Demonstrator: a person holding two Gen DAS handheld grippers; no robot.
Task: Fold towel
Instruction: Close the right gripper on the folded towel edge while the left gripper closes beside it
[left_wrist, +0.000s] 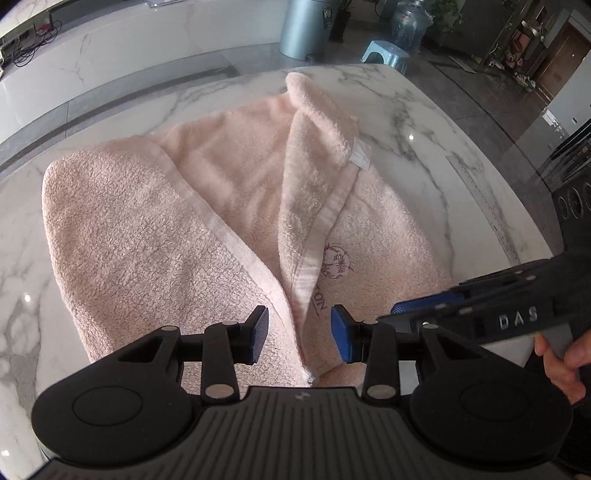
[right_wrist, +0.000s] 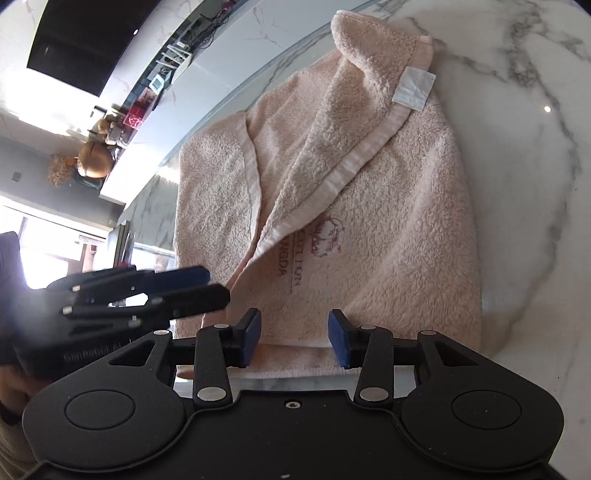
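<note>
On the marble bench (left_wrist: 424, 110) lies a pink towel (left_wrist: 147, 229), partly folded; left hand-held gripper (left_wrist: 300, 334) and right hand-held gripper (right_wrist: 294, 338) both hover with fingers apart.

Place: a home living or dining area, by the look of it.
Work surface: a white marble table (left_wrist: 424, 122) with grey veining, lower centre of the left wrist view.
Floor: glossy dark tile (left_wrist: 476, 92), upper right.
Furnishings: a pale blue bin (left_wrist: 306, 27) and a small blue plastic stool (left_wrist: 384, 51) at top centre; a low white marble-look cabinet (left_wrist: 122, 48) with cables, upper left.
Screen: a large dark television (right_wrist: 92, 40), upper left of the right wrist view.
</note>
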